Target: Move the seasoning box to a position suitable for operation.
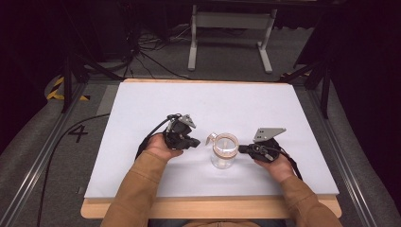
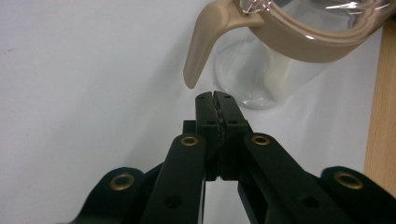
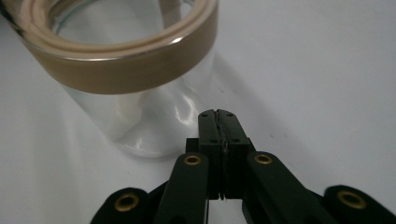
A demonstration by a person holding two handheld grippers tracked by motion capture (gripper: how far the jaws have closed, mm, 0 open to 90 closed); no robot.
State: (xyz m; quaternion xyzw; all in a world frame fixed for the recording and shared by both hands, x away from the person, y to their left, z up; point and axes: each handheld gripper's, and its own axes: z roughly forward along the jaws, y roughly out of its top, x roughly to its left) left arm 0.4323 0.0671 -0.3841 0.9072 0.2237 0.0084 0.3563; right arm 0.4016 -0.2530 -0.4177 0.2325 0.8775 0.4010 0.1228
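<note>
Meanwhile, your glass jar [image 1: 223,152] with its tan collar stands upright mid-surface [image 1: 142,109], untouched. Your left gripper [image 1: 193,142] and right gripper [image 1: 242,149] flank it, fingers pressed together on nothing; by the look of it, every handling step remains ahead.

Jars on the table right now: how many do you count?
1. A single clear glass jar with a tan rim and side tab stands near the table's front middle, between the left gripper and the right gripper. Nothing seems hidden.
</note>
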